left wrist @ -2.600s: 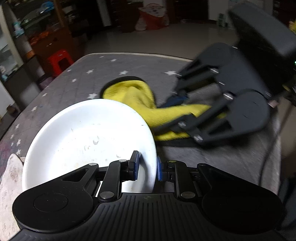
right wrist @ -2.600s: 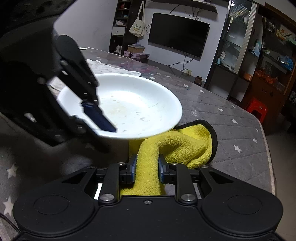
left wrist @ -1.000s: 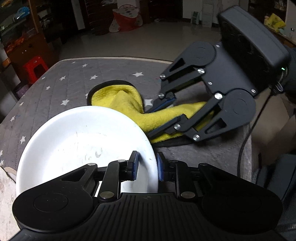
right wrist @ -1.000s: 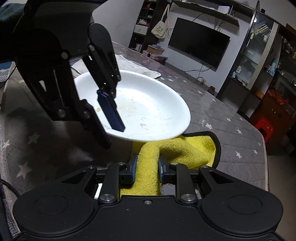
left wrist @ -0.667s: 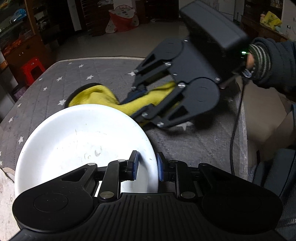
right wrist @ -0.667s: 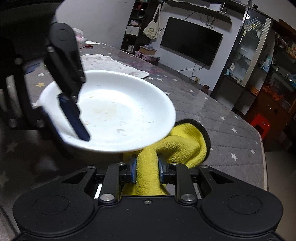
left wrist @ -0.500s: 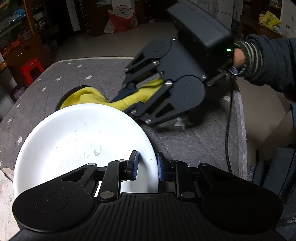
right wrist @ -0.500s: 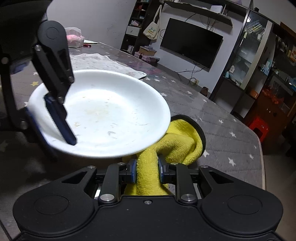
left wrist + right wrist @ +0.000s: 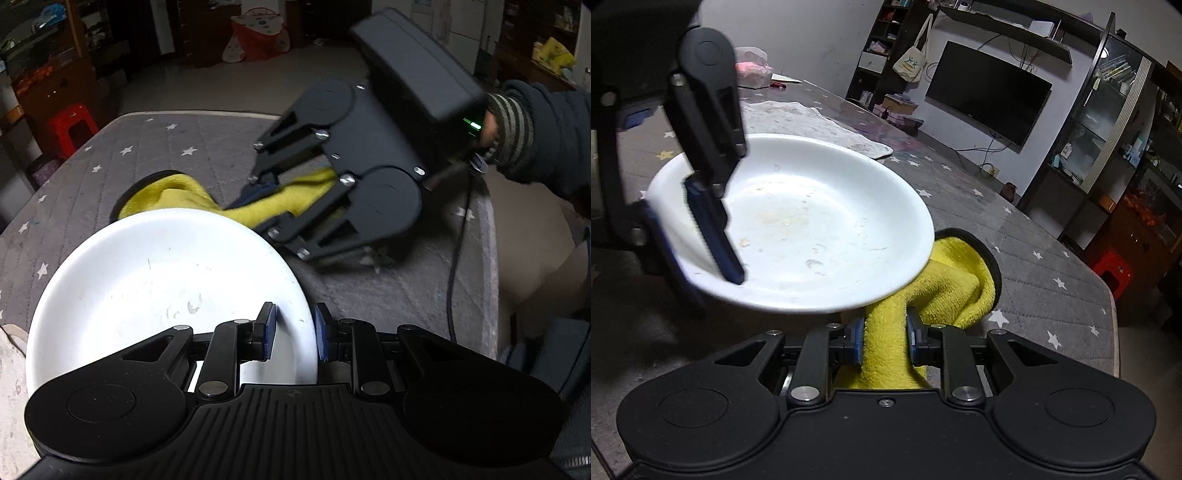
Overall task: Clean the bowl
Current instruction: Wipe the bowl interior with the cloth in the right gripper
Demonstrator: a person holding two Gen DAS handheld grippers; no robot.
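The left gripper [image 9: 292,329] has its fingers clamped on the rim of the white bowl [image 9: 798,221], lifted off the grey starred tablecloth [image 9: 1045,273], while the right gripper [image 9: 885,341] pinches the yellow cloth [image 9: 945,280] beneath it, so wiping seems about to start: the cloth needs bringing up into the smeared inside.

left tongs [image 9: 291,328]: matte black, ribbed housing, blue pads, silver screws | right tongs [image 9: 255,206]: black linkage, boxy body, green LED at 3 o'clock, black cable | sleeve [image 9: 543,136]: dark, grey-striped cuff
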